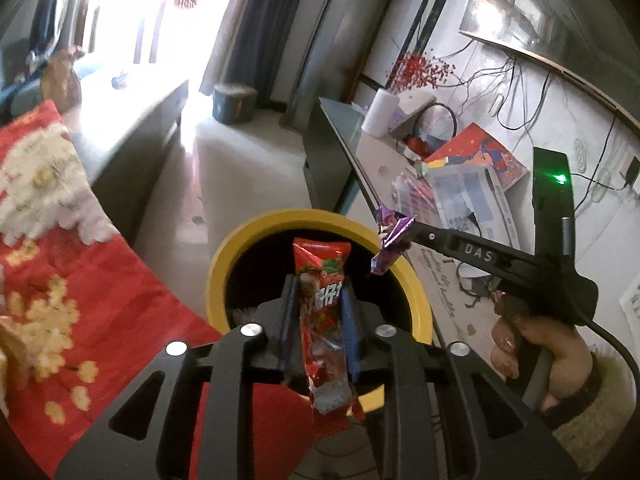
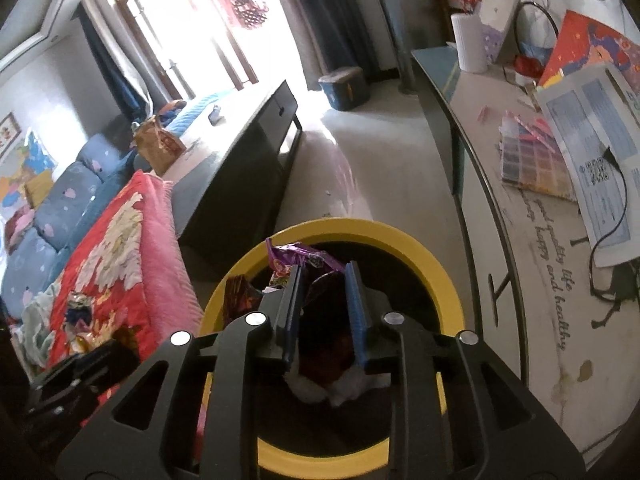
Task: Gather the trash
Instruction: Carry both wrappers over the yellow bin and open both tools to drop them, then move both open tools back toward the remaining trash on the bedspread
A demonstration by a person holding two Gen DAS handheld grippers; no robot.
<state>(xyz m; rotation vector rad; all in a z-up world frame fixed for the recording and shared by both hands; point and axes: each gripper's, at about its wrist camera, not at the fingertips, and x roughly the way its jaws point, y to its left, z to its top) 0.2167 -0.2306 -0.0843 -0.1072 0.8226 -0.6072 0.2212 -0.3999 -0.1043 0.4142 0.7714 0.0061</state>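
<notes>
Although the yellow-rimmed bin point(image 1: 248, 252) fills the middle of both views, its inside is mostly black shadow, and only a few crumpled scraps near the bottom show in the right wrist view, one white and tissue-like, the rest too dark to name. Its round rim is smooth and glossy, partly cut off by the gripper bodies in front.

Over the opening, the left hand-held gripper point(image 1: 319, 296) pinches a long red snack wrapper point(image 1: 320, 320) between its blue-faced fingers; the wrapper is shiny, creased plastic film, standing up above the fingertips and hanging down below them, its printed lettering unreadable.

Beside it, the right hand-held gripper point(image 1: 394, 234) reaches in from the right and holds a small purple wrapper point(image 1: 390, 244), a crinkled foil-like twist, over the bin's rim. From its own camera the purple wrapper point(image 2: 300, 260) sits at the fingertips of the right hand-held gripper point(image 2: 324, 280), bunched and half hidden by the left finger, with the fingers set a little apart around it. Part of a person's hand grips its handle, the rest out of frame.

A red floral blanket point(image 2: 120, 240), fuzzy and thick, lies left of the bin. On the right, a table point(image 2: 540, 280) with a printed cloth carries papers, a cable and a white paper roll point(image 2: 470, 44).
</notes>
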